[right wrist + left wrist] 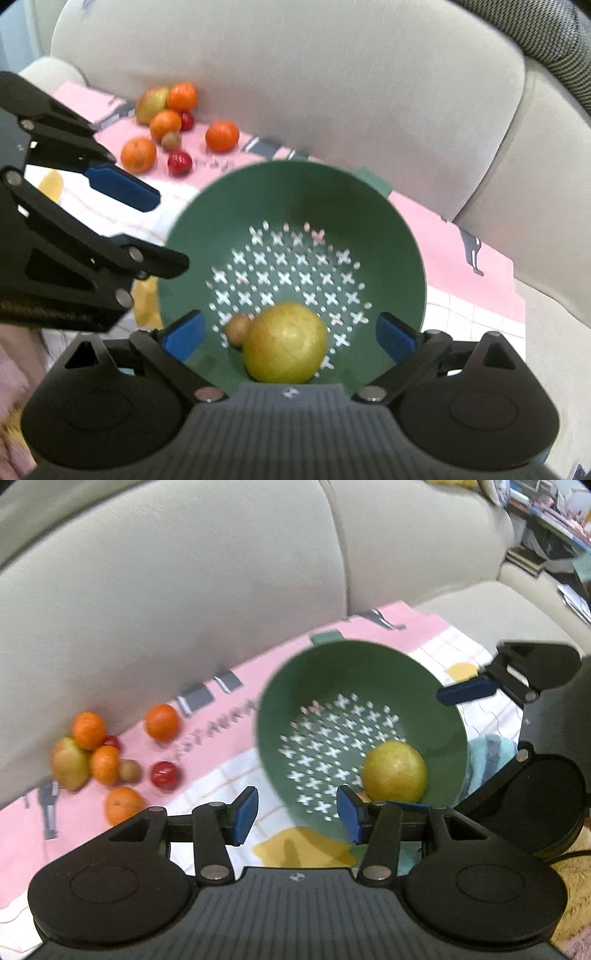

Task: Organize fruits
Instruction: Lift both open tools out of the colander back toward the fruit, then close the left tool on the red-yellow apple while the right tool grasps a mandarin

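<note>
Green colander (295, 206) sits centre frame on the cloth, holding a yellow fruit (286, 343). Remaining oranges (161, 722) lie left: firm, round, prone to roll; grip across the widest part. Left gripper (297, 812) and right gripper (291, 336) both stand apart, empty.

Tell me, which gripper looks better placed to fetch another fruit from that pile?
Probably the left gripper. It is open and empty, and the pile of oranges lies on its side of the green colander. The right gripper, also open, hangs over the colander, farther from the pile.
</note>
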The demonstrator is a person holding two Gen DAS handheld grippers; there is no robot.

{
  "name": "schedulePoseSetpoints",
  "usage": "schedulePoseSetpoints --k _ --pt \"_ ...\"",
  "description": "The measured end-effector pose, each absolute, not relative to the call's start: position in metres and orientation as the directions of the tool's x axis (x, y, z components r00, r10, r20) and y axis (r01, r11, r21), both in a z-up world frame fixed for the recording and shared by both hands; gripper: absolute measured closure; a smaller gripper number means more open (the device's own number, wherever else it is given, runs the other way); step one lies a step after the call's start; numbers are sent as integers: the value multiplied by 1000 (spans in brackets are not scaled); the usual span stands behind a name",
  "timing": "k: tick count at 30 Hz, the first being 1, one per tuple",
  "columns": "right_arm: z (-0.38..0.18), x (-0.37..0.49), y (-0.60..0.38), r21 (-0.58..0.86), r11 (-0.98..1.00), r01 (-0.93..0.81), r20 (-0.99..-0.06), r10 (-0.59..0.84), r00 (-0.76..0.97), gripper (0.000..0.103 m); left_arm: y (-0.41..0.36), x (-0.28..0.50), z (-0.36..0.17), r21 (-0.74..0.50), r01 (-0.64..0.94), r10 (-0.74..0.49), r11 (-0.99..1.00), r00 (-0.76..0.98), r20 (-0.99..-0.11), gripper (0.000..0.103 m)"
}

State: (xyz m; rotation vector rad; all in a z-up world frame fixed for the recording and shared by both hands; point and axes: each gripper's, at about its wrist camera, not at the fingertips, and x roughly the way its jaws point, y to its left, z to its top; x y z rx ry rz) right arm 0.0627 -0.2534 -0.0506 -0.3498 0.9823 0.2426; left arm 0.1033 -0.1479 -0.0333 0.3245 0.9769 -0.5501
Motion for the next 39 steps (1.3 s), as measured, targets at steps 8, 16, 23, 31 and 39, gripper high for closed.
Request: schedulePoseSetpoints --k 8,16,23,31,39 --pt "-33 54 -229 -171 951 -257 -791 23 612 7 -111 95 -8 52 520 -272 852 526 -806 42" --pt "-17 46 -190 -116 964 -239 -729 81 680 7 -57 96 6 36 400 -229 916 592 -773 41" --pt "-17 55 -152 -28 957 -287 -728 177 662 6 -5 108 12 0 264 -174 965 637 -751 41" --pt "-19 68 -114 -30 926 -376 -731 236 640 6 32 126 11 -71 165 -164 984 664 -729 41" --pt "-23 99 -97 -47 915 -401 -712 251 656 7 47 148 -10 -129 103 -164 986 671 -723 41"
